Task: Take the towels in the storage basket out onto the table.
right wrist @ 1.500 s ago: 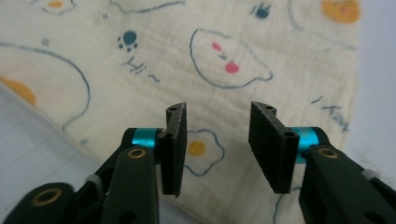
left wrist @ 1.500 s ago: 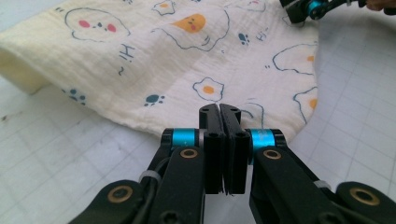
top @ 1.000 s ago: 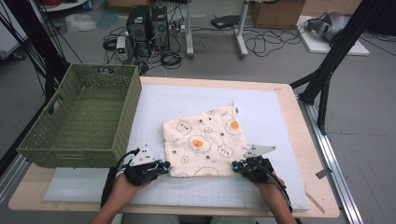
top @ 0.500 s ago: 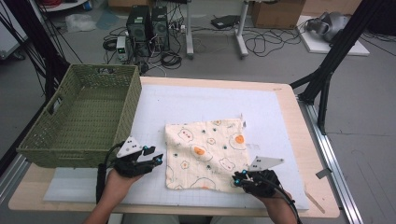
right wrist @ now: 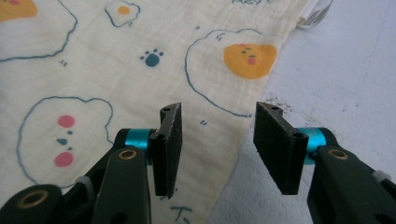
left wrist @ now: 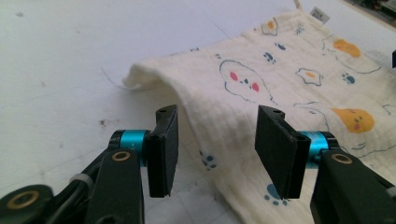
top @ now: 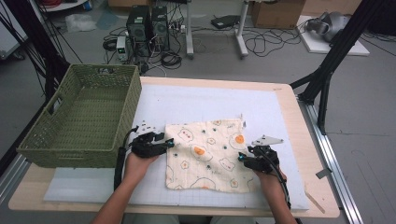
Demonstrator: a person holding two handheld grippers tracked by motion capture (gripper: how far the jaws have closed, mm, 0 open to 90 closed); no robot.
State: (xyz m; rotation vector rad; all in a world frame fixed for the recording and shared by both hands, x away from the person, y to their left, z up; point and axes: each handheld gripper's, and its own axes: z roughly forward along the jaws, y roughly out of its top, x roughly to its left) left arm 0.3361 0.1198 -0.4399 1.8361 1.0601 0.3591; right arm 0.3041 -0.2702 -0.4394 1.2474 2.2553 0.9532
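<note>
A cream muslin cloth (top: pixel 205 155) printed with fried eggs, bears and paw prints lies spread flat on the white mat (top: pixel 196 105) covering the wooden table (top: pixel 289 100), a little right of the table's middle and toward its near side. A small label sits at its far right corner. The left gripper (top: pixel 169 143) rests at the cloth's left edge, about halfway along it, and its jaws have just been opening; in the left gripper view they stand apart with the cloth's edge (left wrist: pixel 205 116) lying loose on the mat between them, neither pad pressing it. That edge lifts in a slight fold near the far left corner. The right gripper (top: pixel 242 157) sits at the cloth's right edge, and its jaws have likewise just been opening; in the right gripper view they are parted above the cloth's border (right wrist: pixel 210 93), without clamping it. A green wicker basket (top: pixel 42 135) stands at the left of the table, just beside the left hand (top: pixel 135 163)
</note>
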